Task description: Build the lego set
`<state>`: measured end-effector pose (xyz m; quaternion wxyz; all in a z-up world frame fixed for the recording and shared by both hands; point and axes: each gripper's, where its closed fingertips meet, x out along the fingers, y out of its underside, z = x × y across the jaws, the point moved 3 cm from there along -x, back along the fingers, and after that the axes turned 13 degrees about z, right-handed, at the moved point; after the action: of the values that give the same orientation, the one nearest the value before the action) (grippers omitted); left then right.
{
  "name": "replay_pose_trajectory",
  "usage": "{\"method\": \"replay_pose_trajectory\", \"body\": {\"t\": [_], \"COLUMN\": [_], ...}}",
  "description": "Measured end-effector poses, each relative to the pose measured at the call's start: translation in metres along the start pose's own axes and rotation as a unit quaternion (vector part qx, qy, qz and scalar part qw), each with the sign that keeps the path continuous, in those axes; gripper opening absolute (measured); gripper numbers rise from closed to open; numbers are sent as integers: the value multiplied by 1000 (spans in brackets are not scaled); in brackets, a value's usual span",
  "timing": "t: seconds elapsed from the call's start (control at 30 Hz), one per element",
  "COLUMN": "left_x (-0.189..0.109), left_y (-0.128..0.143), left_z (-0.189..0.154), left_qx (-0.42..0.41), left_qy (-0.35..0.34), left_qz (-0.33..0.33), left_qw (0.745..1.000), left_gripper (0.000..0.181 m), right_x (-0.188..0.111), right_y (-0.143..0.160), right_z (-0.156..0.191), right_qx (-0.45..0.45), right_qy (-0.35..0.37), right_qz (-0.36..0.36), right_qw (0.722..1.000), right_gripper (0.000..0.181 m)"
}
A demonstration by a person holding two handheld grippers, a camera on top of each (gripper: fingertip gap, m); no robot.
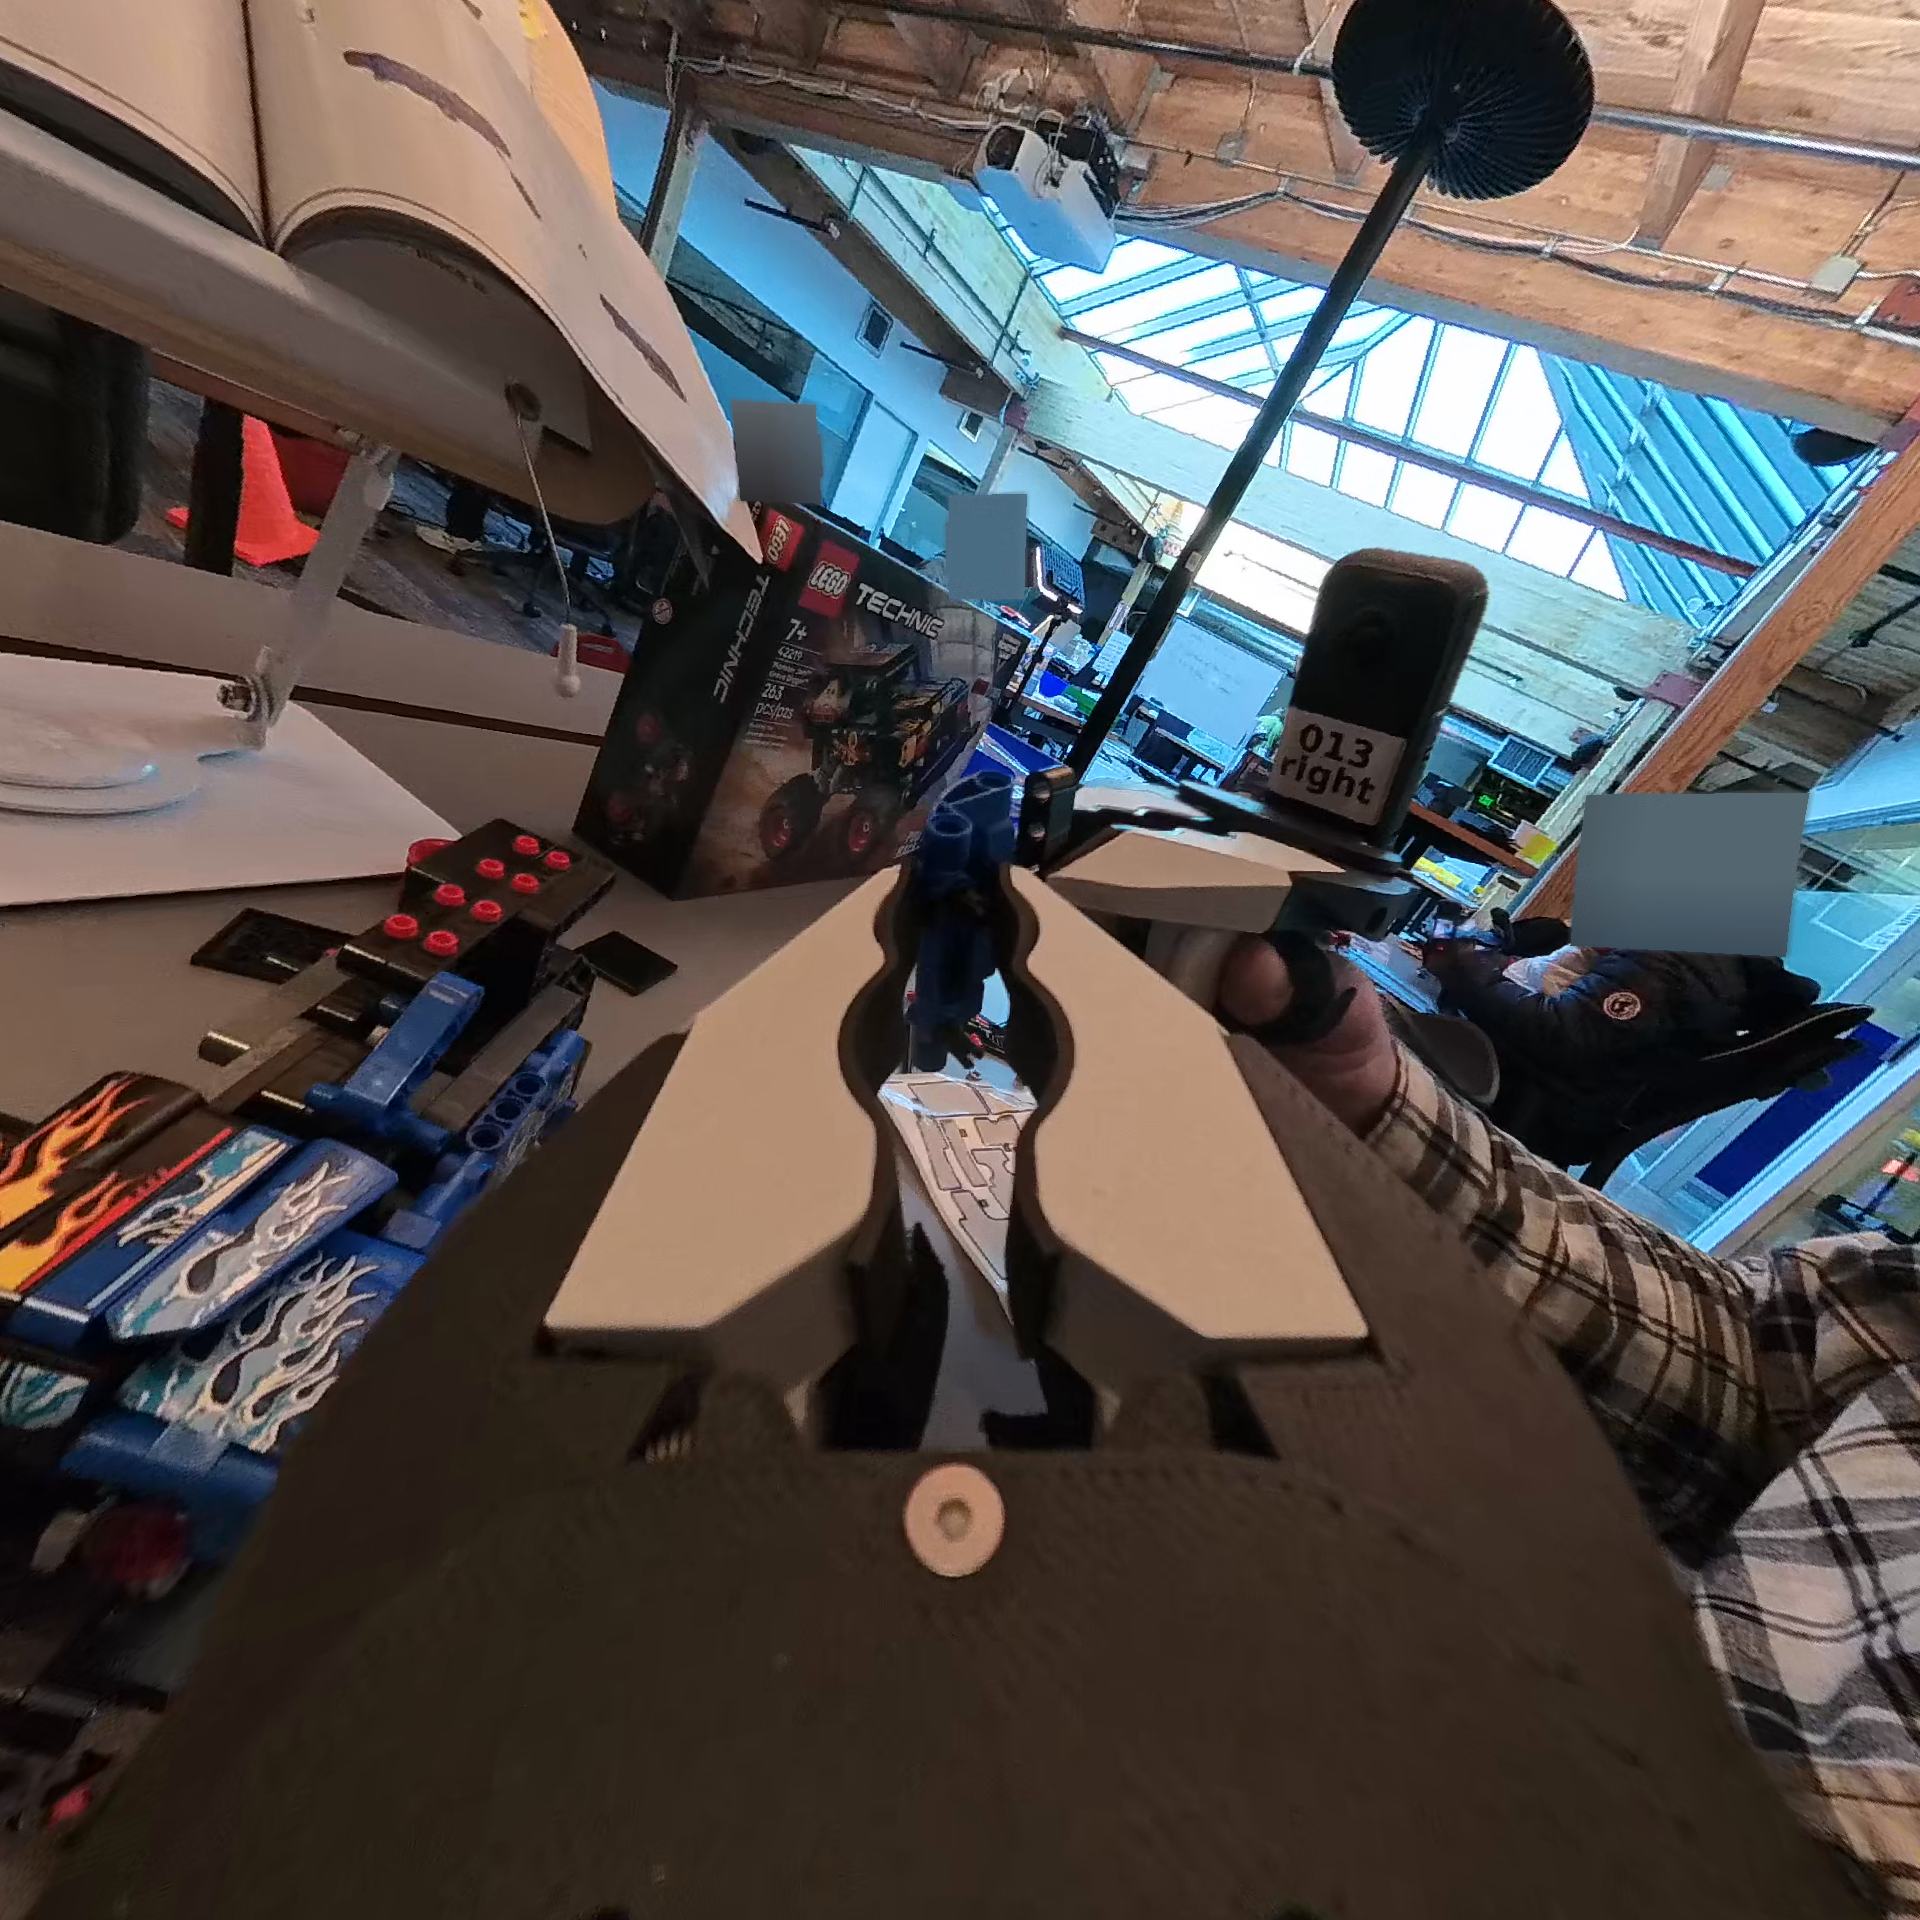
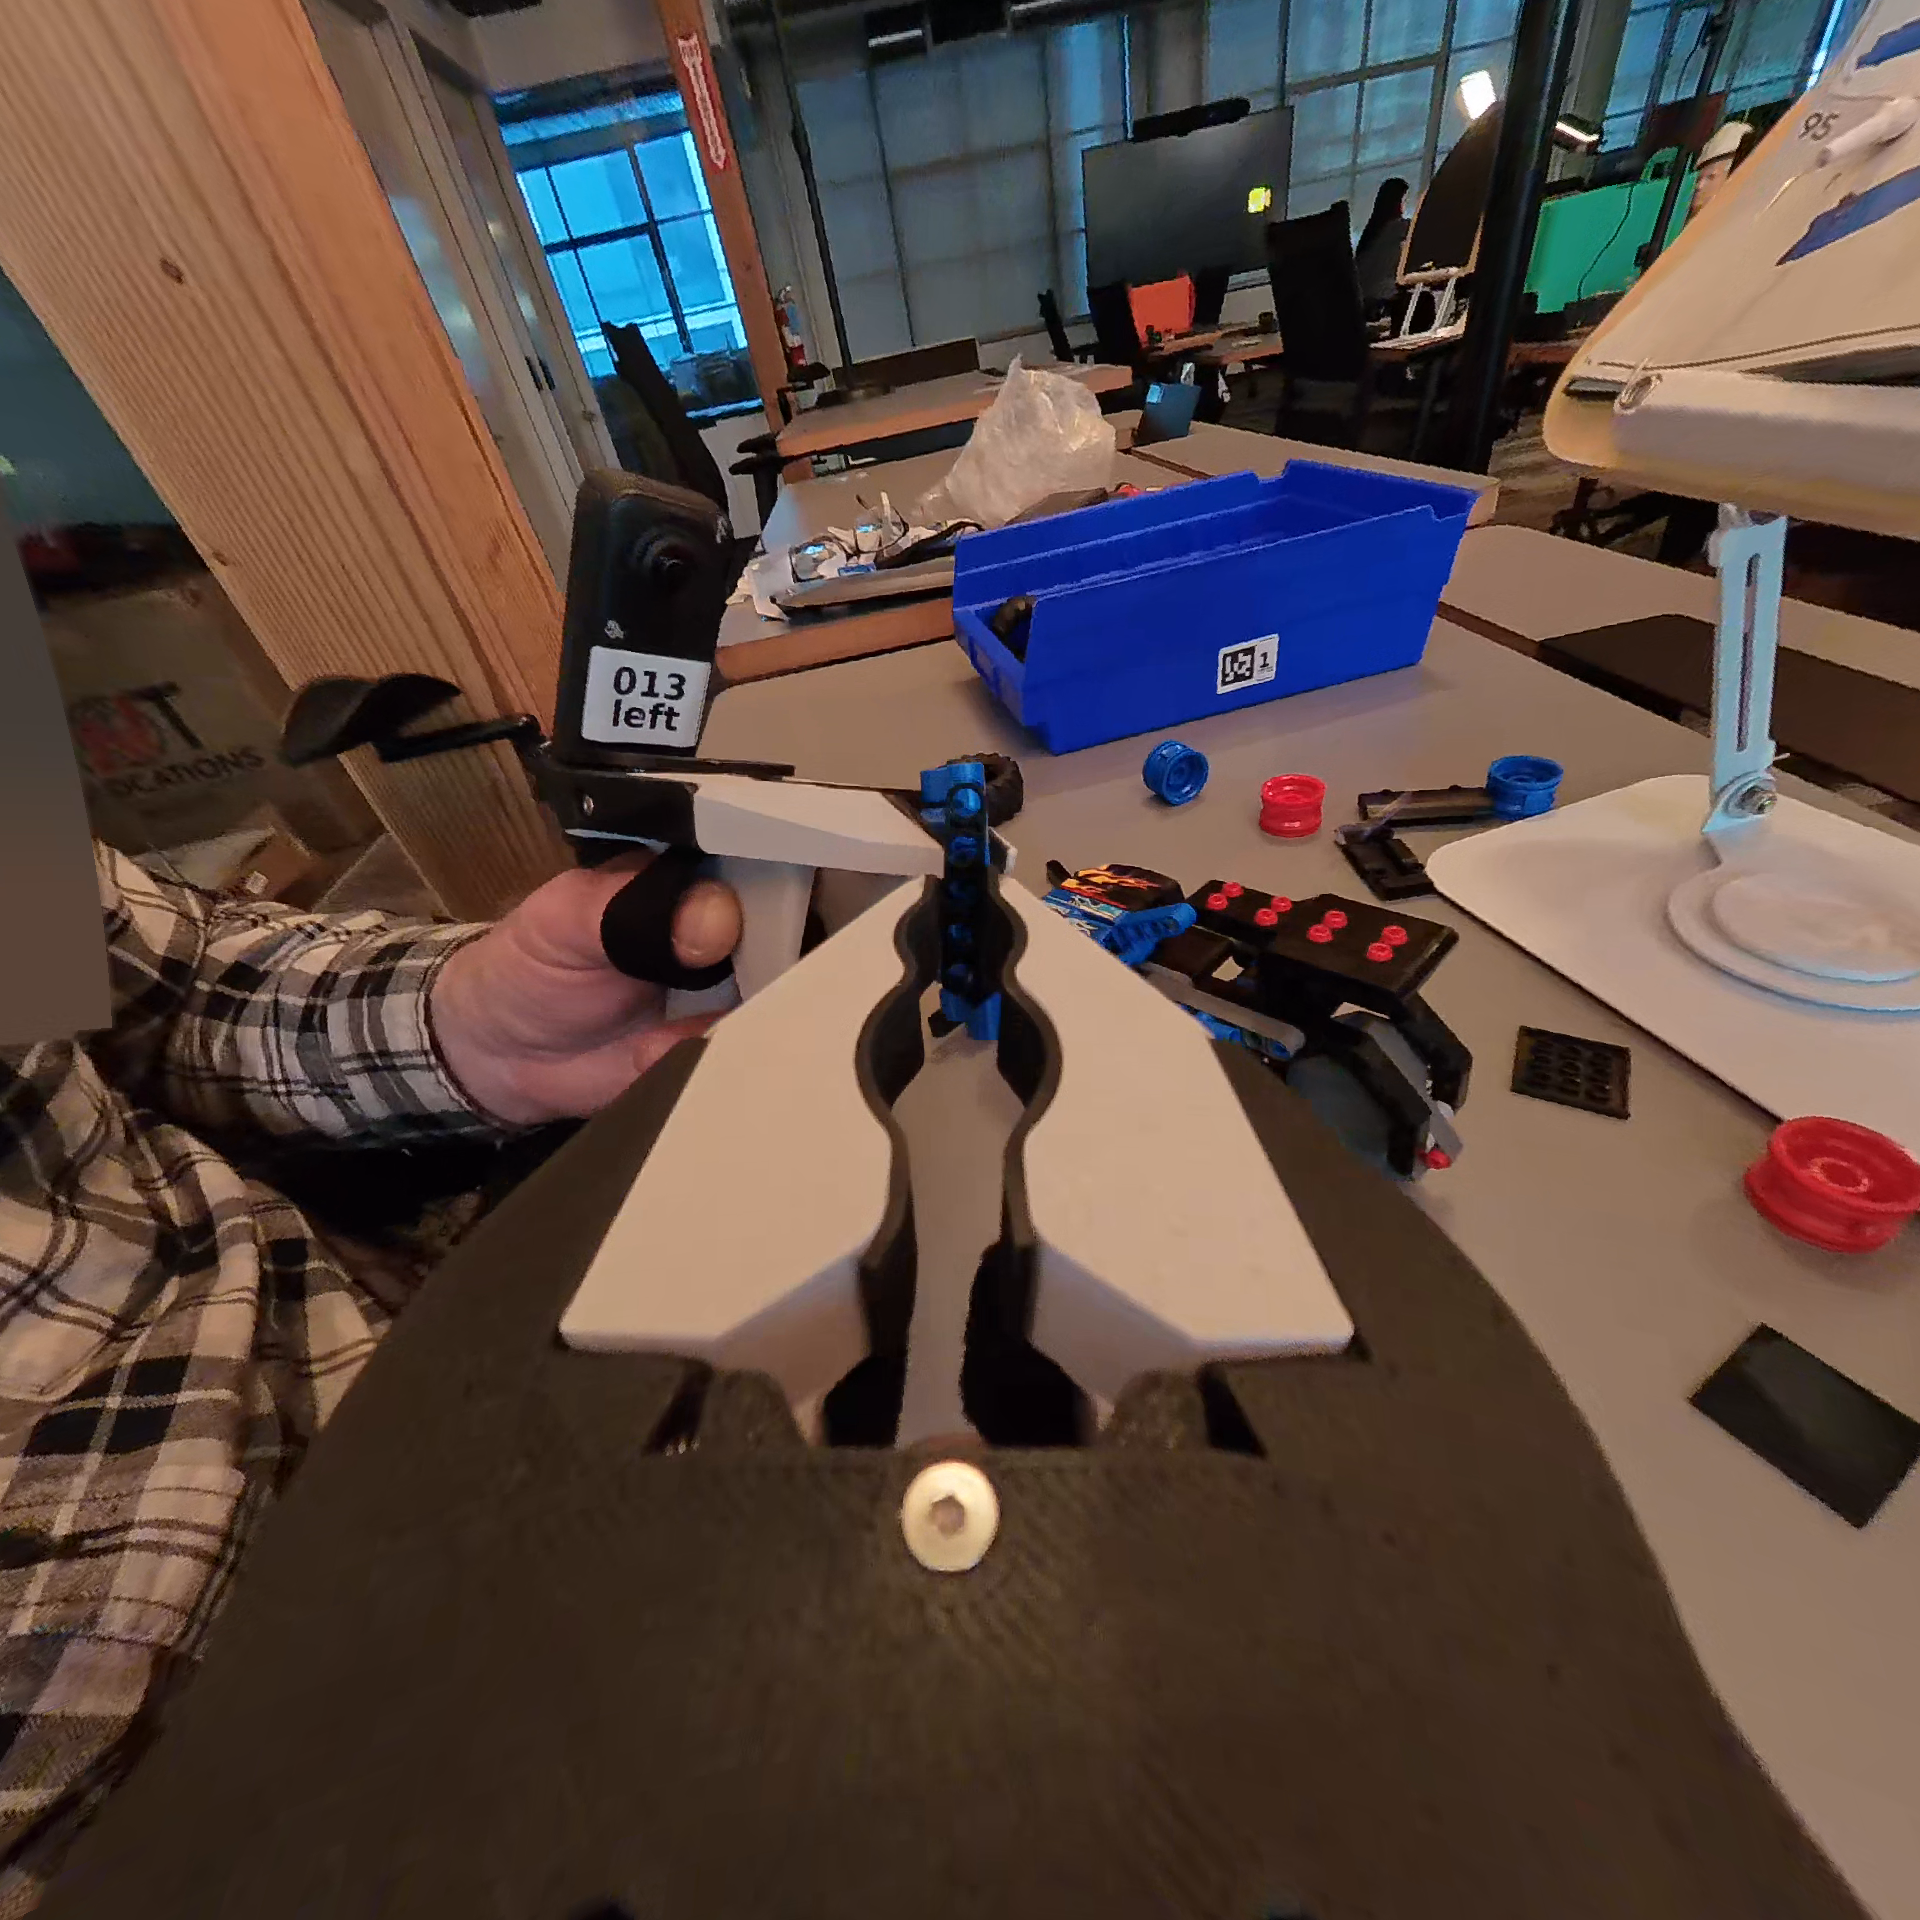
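Observation:
A small blue Lego beam assembly with black pins [image 1: 951,956] is held in the air between both grippers. My left gripper [image 1: 956,883] is shut on it. My right gripper [image 2: 961,888] is shut on the same piece [image 2: 964,997]. Each gripper meets the other at right angles: the right one [image 1: 1039,842] comes in from the right, the left one [image 2: 977,847] from the left. The partly built truck [image 2: 1299,956], black and blue with red pins and flame panels, lies on the grey table; it also shows in the left wrist view [image 1: 436,1039].
A blue bin [image 2: 1195,592] stands behind. Blue hubs [image 2: 1174,771], red hubs [image 2: 1834,1179], a black tyre [image 2: 997,784] and black tiles [image 2: 1569,1070] lie loose. The Lego box [image 1: 790,707] and a booklet on a white stand [image 2: 1808,925] border the workspace.

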<state>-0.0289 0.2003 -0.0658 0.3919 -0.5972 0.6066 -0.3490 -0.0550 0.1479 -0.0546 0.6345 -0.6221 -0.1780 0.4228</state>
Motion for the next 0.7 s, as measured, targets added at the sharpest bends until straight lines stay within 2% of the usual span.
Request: {"method": "replay_pose_trajectory", "body": {"t": [0.3, 0.7], "left_x": [-1, 4], "left_y": [-2, 3], "left_z": [1, -1], "left_qx": [11, 15], "left_qy": [-17, -14], "left_qz": [-4, 12], "left_qw": [1000, 1000], "left_gripper": [13, 12], "right_x": [-4, -4], "right_y": [0, 2], "right_z": [3, 0], "right_qx": [-42, -39], "right_qy": [41, 52], "right_qz": [29, 30], "right_qw": [998, 997], "right_gripper": [6, 6]}}
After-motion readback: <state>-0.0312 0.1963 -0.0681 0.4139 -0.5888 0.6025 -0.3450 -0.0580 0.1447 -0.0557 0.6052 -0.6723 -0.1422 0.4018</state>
